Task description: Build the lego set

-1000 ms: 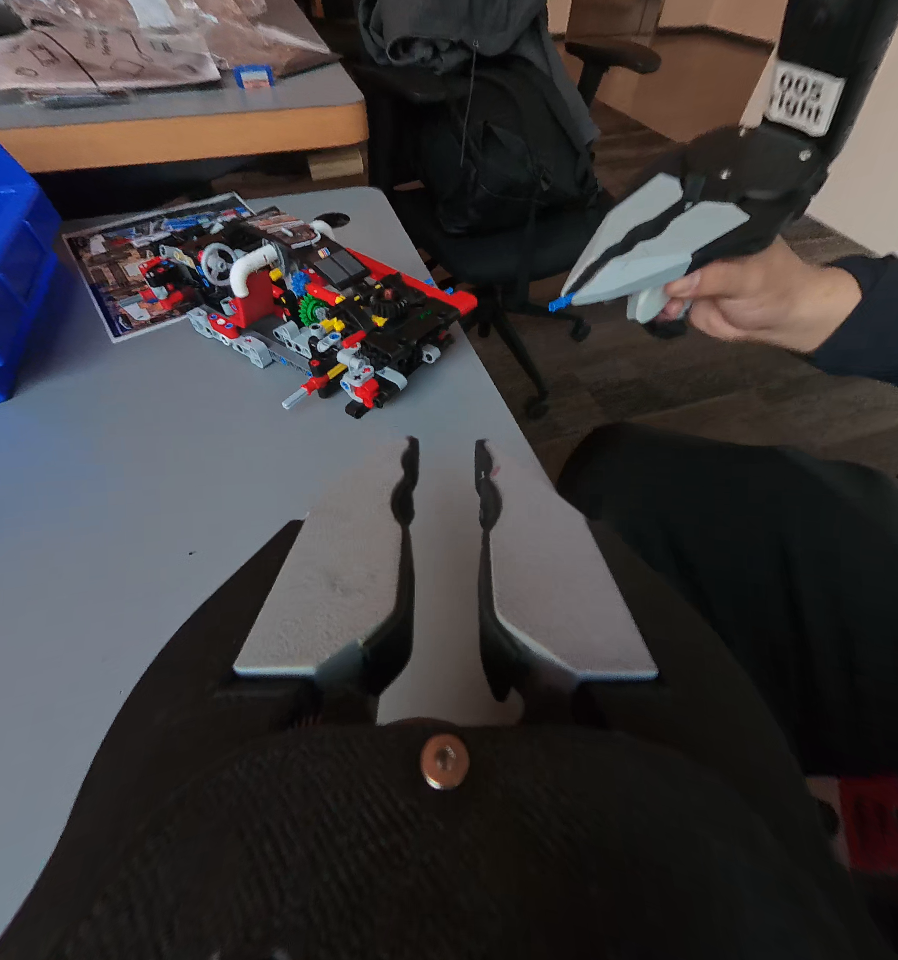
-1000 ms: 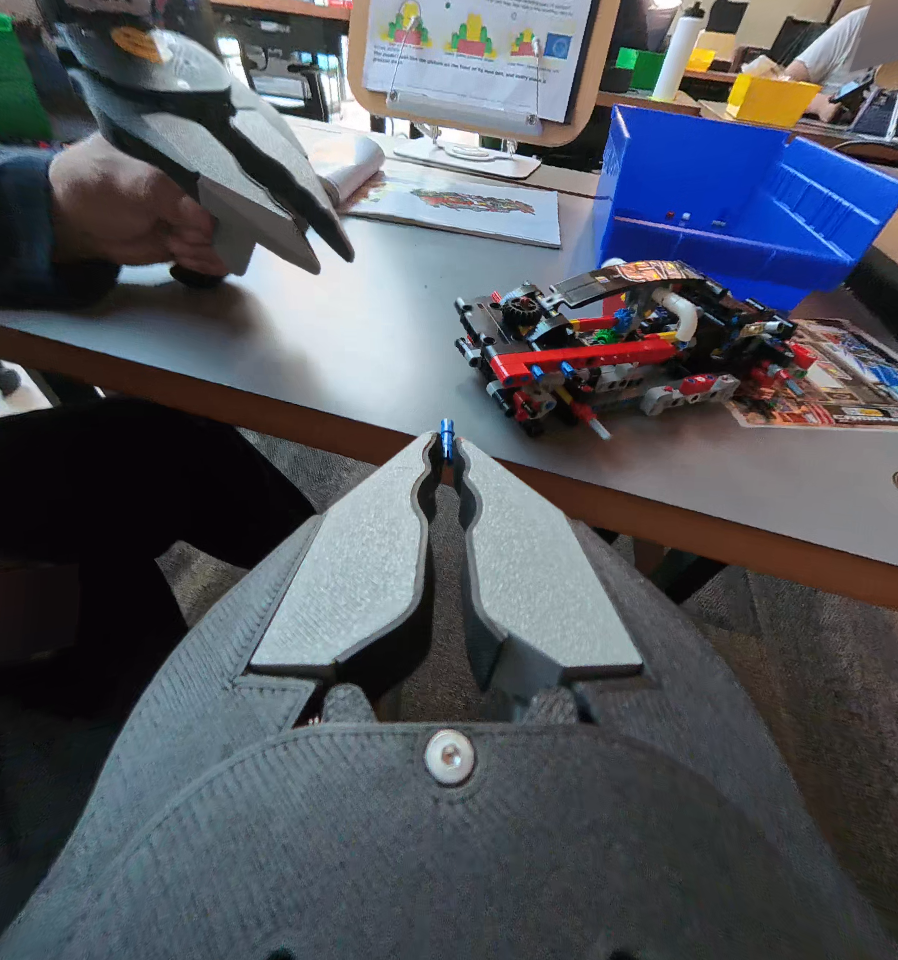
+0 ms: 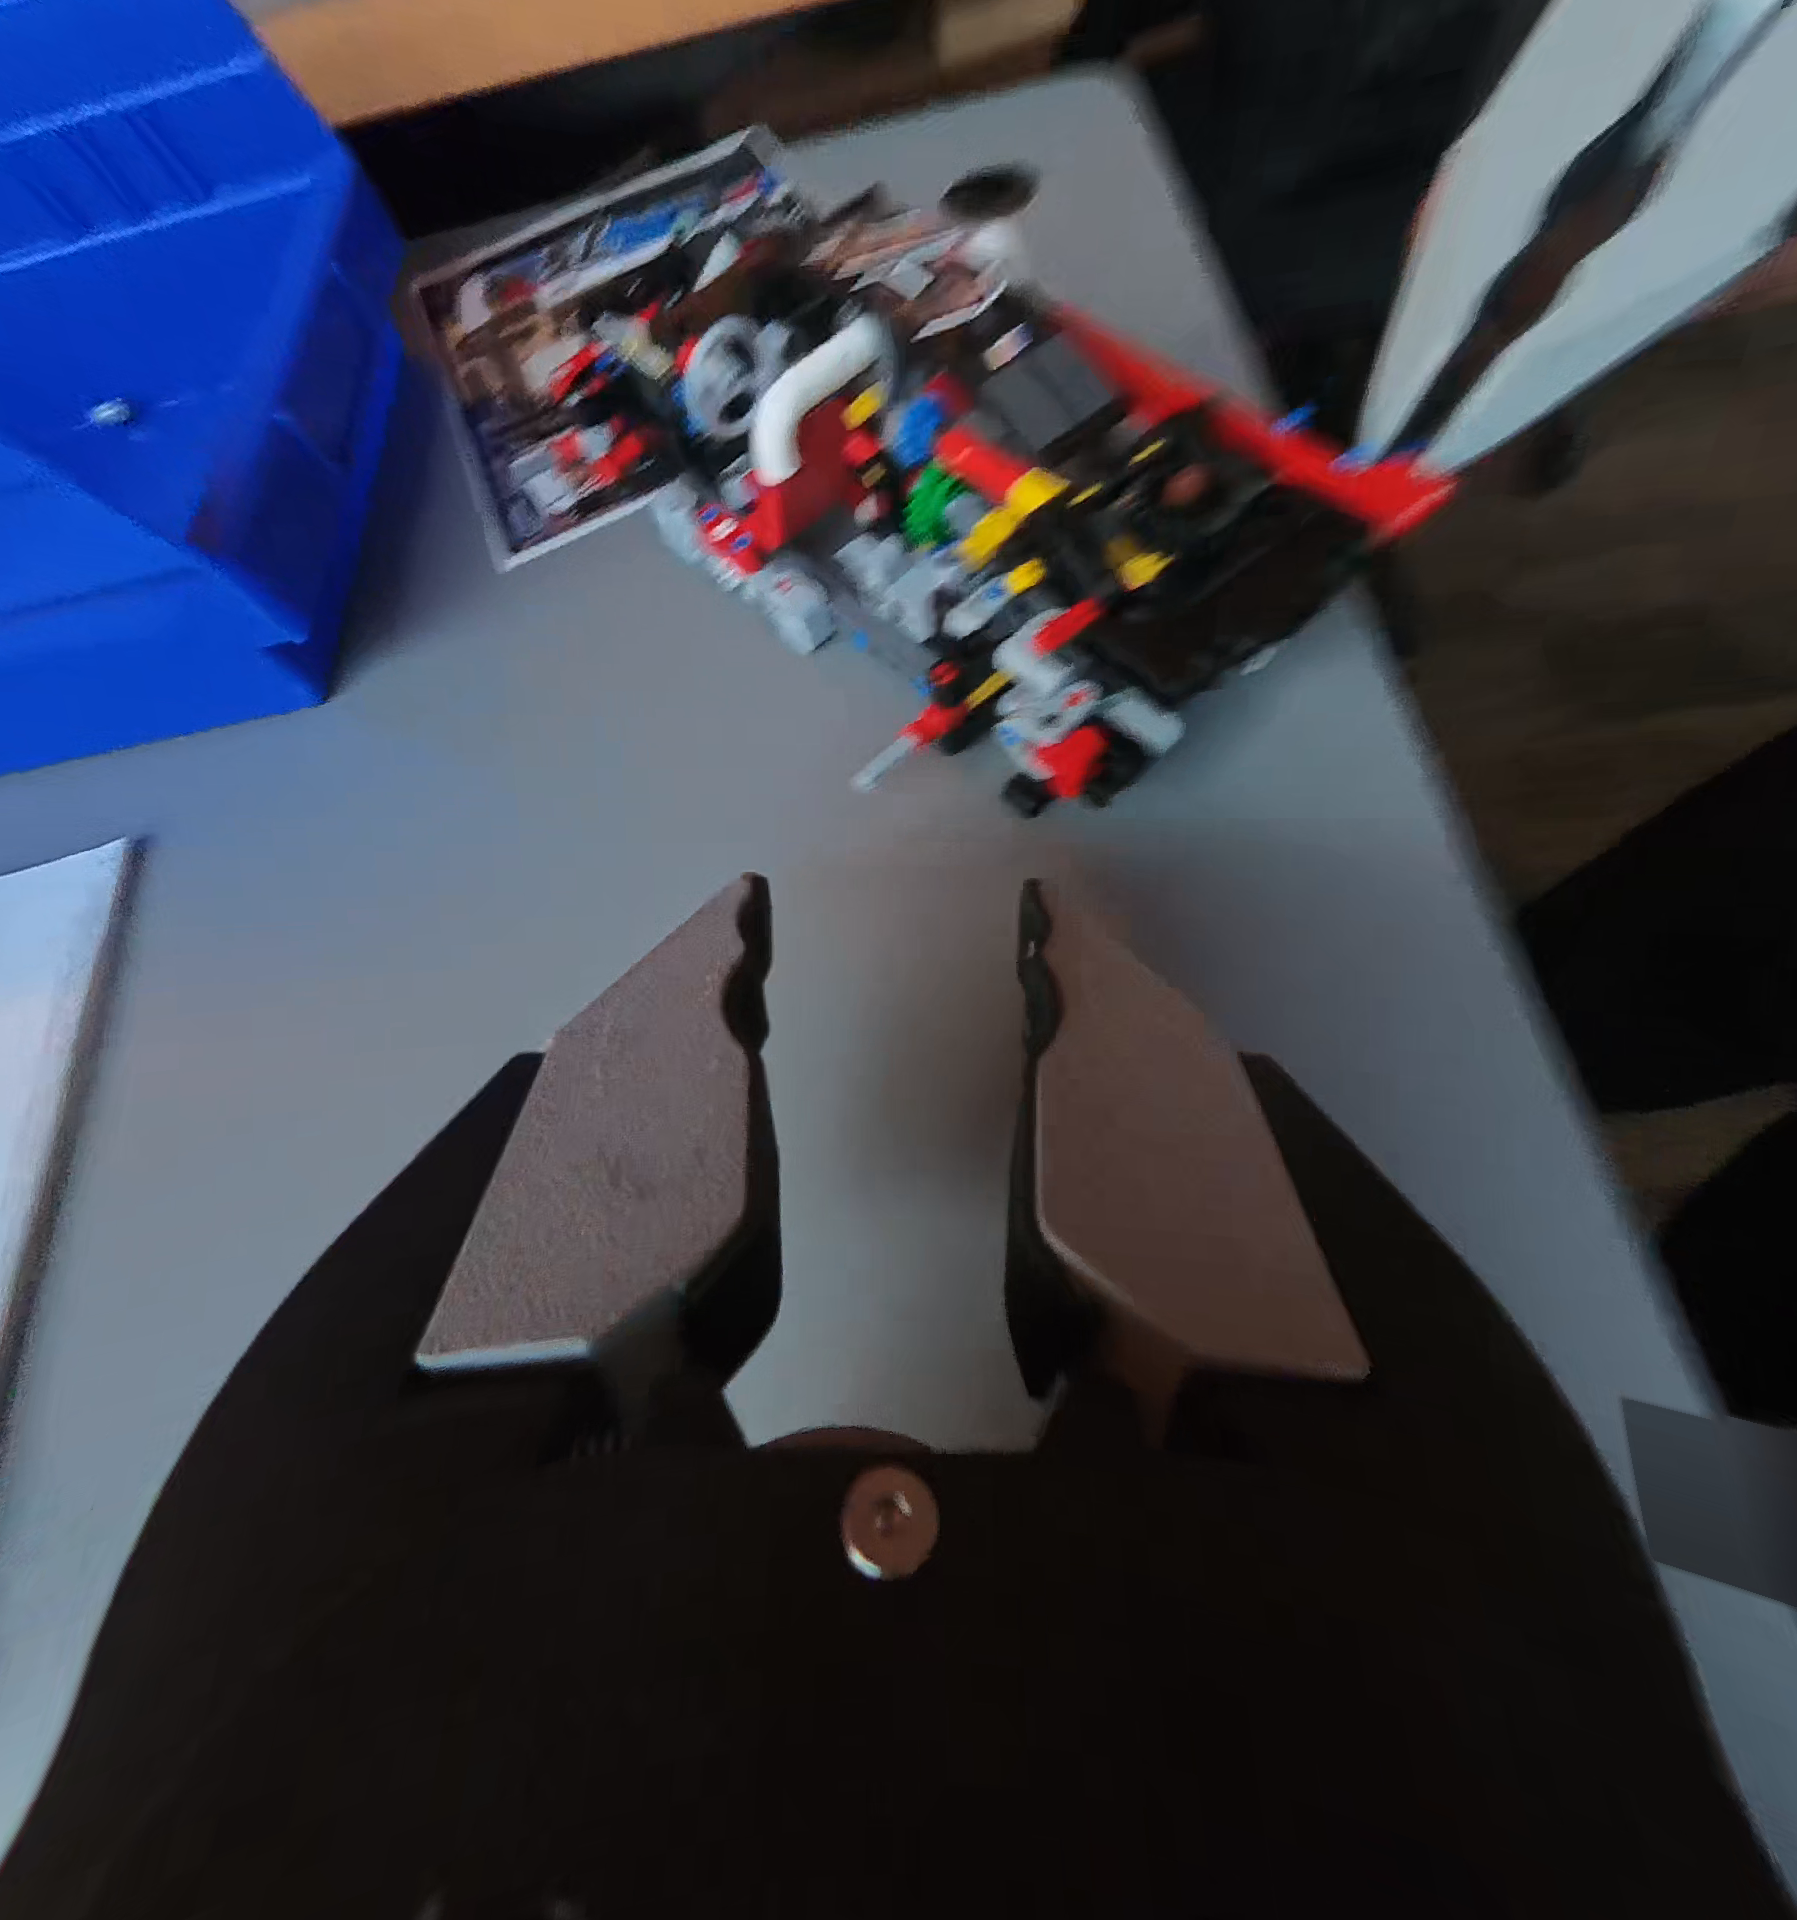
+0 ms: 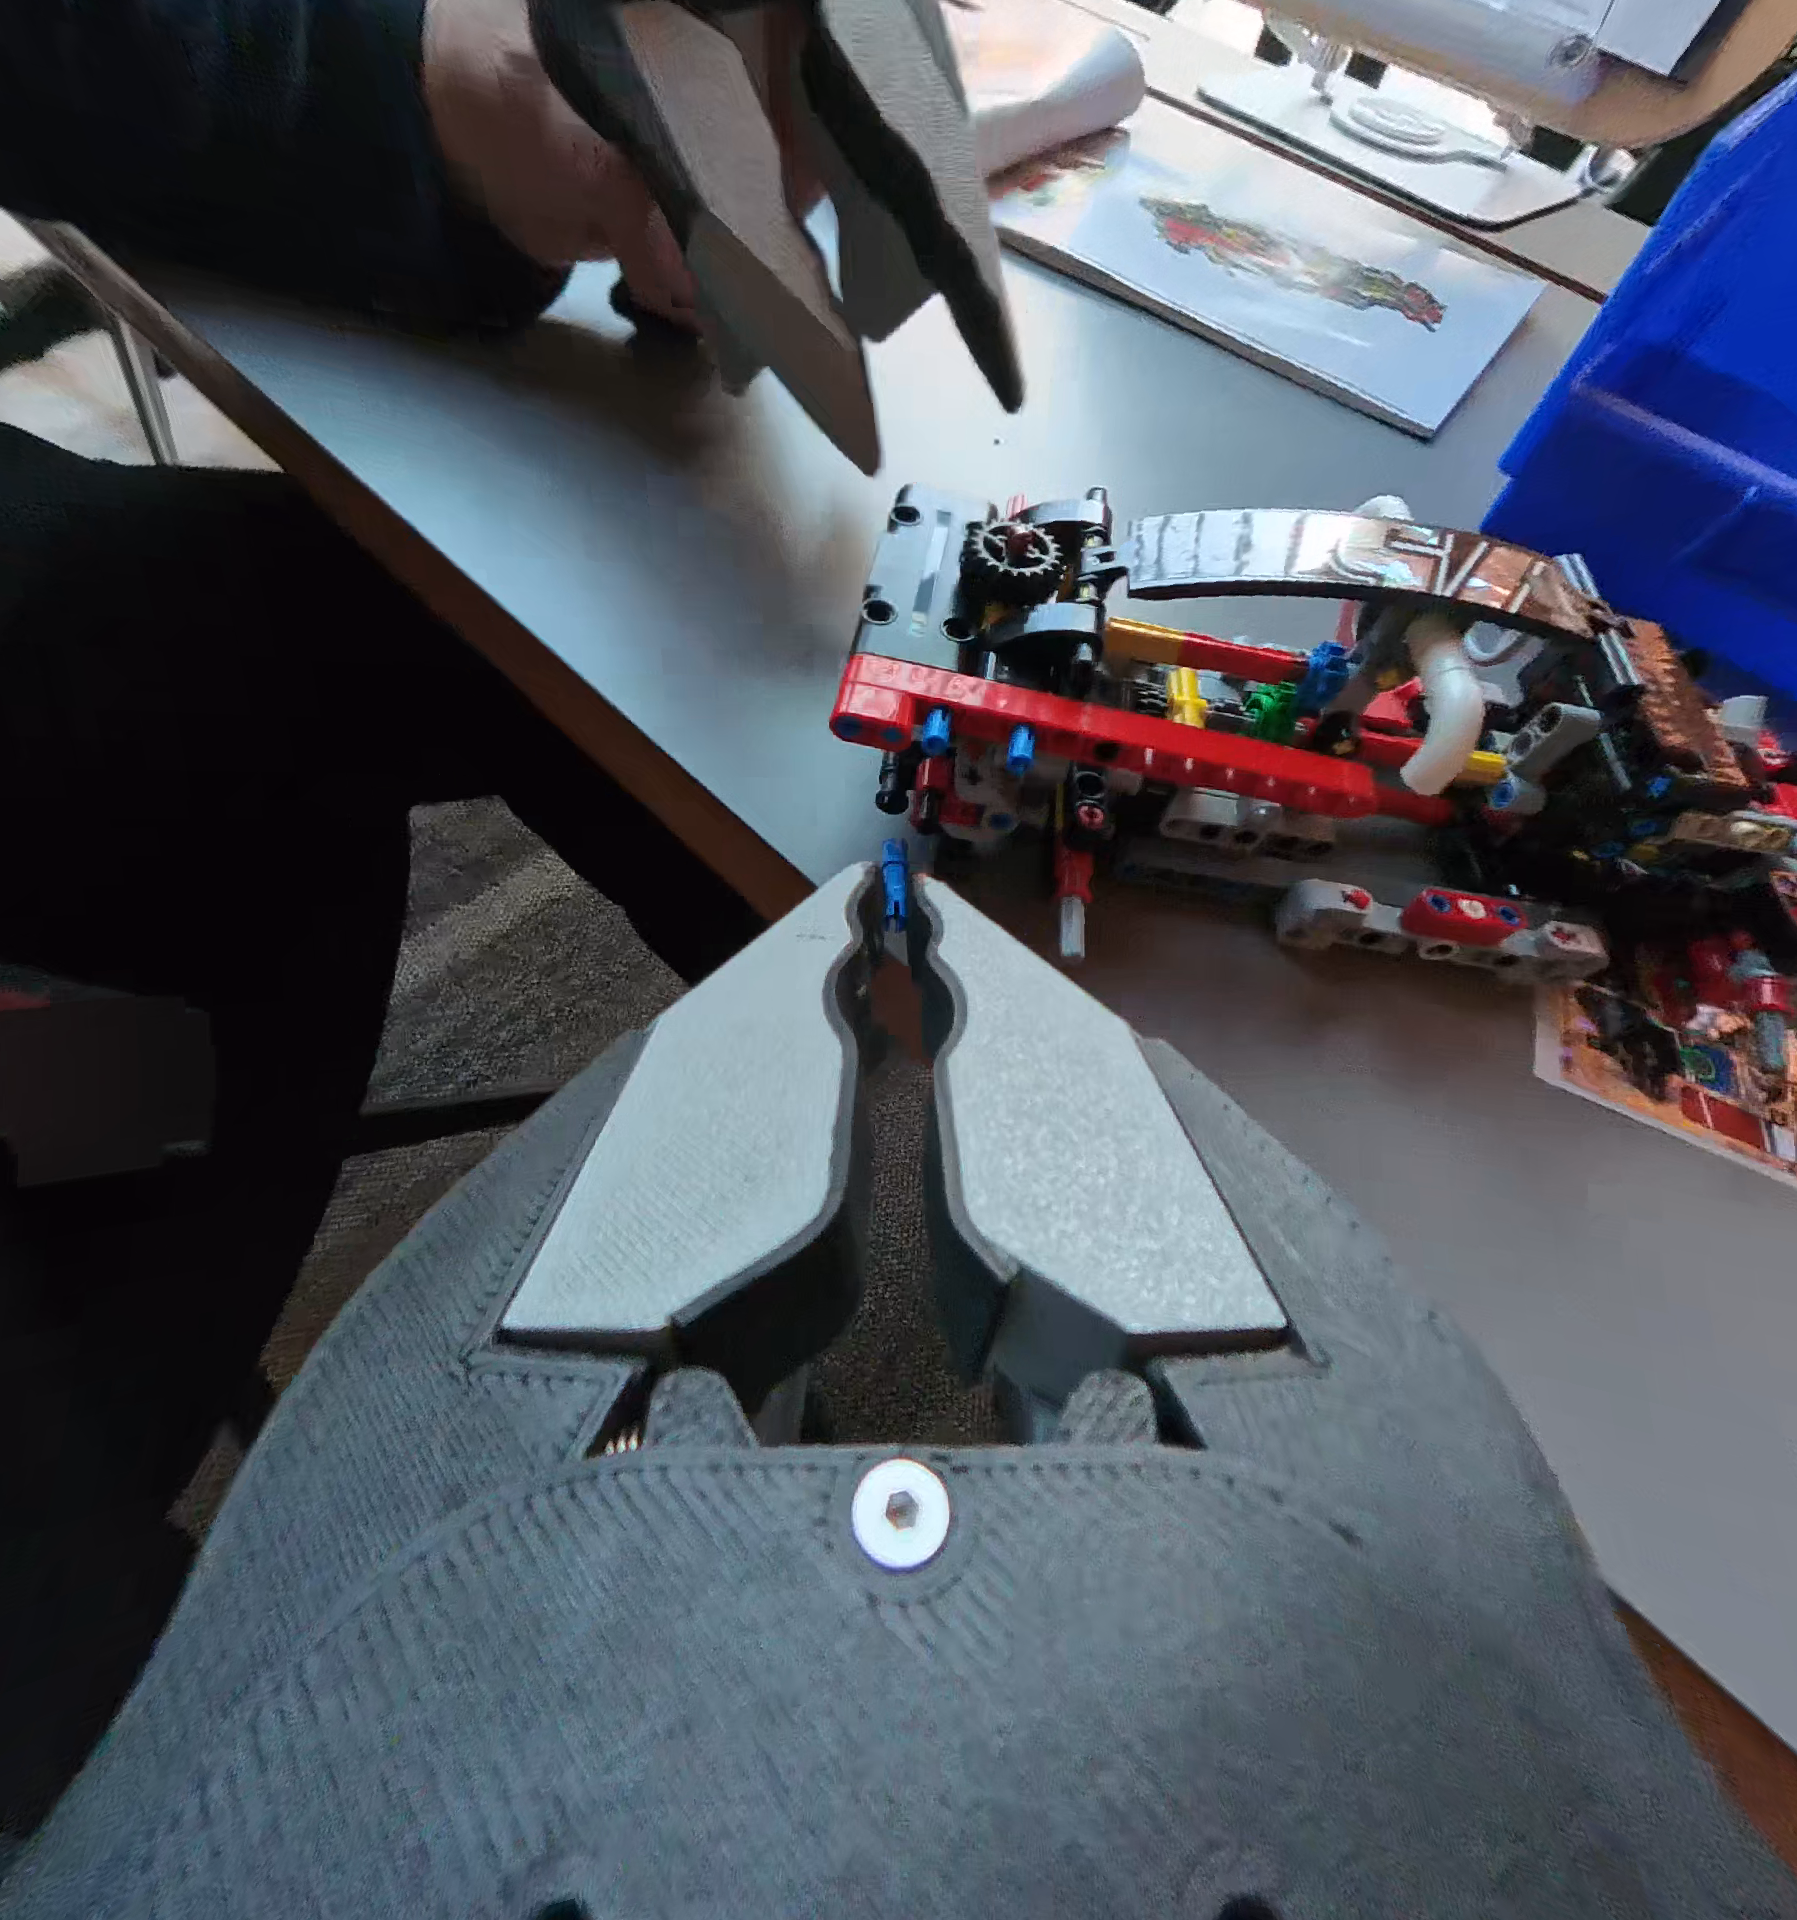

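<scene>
On the far left of the left wrist view, the corner of a white page (image 3: 11,1039) lies on the grey bench (image 3: 458,831). A big blue bin (image 3: 146,364) stands behind it. This view is blurry.

In the middle is the left gripper (image 3: 894,894). Its fingers (image 3: 665,1091) are spread apart, and only bare bench shows between them. It holds nothing and touches nothing. It hangs over the bench, a little way back from the toy car (image 3: 977,499).

The toy car is made of building bricks in red, black, grey and yellow, with a white bent tube on top. Its far end rests on a printed sheet (image 3: 520,416), near the blue bin.

To the right, the right gripper (image 4: 889,883) is at the near edge of the bench, close to the corner of the toy car. Its fingers (image 4: 748,1091) are pressed together on a small blue pin (image 4: 892,899). The pin stands up between the tips, and its top half pokes out. It does not touch the car.

Just past the pin is the long red beam (image 4: 1081,727) on the side of the car. Two more blue pins (image 4: 933,727) stick out of it, and there are open holes beside them.

A hand (image 4: 541,156) in a dark sleeve holds the left gripper above the bench. Farther right, an open booklet (image 4: 1268,260) lies flat by the blue bin
</scene>
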Demonstrator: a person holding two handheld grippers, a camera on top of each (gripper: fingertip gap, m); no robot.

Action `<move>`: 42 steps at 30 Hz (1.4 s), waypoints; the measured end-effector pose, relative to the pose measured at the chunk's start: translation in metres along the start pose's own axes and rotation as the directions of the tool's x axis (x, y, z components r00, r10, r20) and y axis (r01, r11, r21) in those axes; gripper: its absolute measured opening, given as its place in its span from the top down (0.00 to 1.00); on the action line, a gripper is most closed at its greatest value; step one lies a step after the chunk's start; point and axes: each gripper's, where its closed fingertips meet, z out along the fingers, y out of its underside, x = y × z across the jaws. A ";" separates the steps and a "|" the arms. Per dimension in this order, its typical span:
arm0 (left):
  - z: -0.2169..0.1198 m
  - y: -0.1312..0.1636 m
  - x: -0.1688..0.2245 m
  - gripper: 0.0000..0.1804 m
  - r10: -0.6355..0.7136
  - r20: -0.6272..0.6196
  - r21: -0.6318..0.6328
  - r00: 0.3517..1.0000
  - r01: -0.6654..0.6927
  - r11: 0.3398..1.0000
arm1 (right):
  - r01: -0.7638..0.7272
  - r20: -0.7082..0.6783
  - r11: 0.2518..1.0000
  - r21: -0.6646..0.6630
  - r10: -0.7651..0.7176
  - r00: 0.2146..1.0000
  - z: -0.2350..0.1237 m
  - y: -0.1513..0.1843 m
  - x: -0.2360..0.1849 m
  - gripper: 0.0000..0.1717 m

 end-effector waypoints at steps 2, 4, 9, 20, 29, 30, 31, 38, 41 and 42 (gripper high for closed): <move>-0.008 -0.013 0.026 0.78 -0.067 -0.120 0.080 0.991 0.077 0.994 | -0.009 -0.039 0.999 0.053 0.012 0.999 -0.005 -0.004 0.002 0.99; -0.005 -0.014 0.040 0.74 -0.092 -0.156 0.063 0.983 0.103 0.993 | -0.014 -0.075 0.987 0.159 0.026 0.997 -0.009 -0.014 -0.001 1.00; 0.018 -0.016 0.036 0.63 -0.082 -0.131 0.000 0.988 0.083 0.997 | 0.013 -0.170 0.994 0.104 0.005 0.985 -0.002 0.008 -0.009 1.00; 0.052 -0.023 0.038 0.50 -0.135 -0.178 -0.087 0.975 0.121 0.989 | 0.040 -0.131 0.997 0.071 -0.030 0.991 0.004 -0.001 0.003 0.99; 0.062 -0.014 0.041 0.51 -0.119 -0.173 -0.169 0.978 0.090 0.981 | 0.034 -0.132 0.997 0.070 -0.024 0.991 0.019 0.008 0.005 0.99; 0.063 -0.015 0.042 0.51 -0.119 -0.180 -0.171 0.976 0.089 0.981 | 0.033 -0.131 0.997 0.074 -0.023 0.991 0.020 0.007 0.005 0.99; 0.064 -0.015 0.042 0.50 -0.121 -0.182 -0.173 0.976 0.089 0.981 | 0.034 -0.131 0.997 0.072 -0.024 0.991 0.020 0.007 0.005 0.99; 0.064 -0.016 0.043 0.47 -0.168 -0.231 -0.178 0.958 0.128 0.976 | 0.030 -0.136 0.996 0.086 -0.018 0.991 0.021 0.006 0.007 0.99; 0.066 -0.015 0.042 0.49 -0.143 -0.208 -0.183 0.968 0.105 0.977 | 0.021 -0.136 0.994 0.103 -0.007 0.991 0.019 0.005 0.009 0.99; 0.066 -0.015 0.042 0.49 -0.141 -0.208 -0.183 0.968 0.103 0.978 | 0.013 -0.135 0.994 0.113 0.002 0.991 0.018 0.005 0.010 0.99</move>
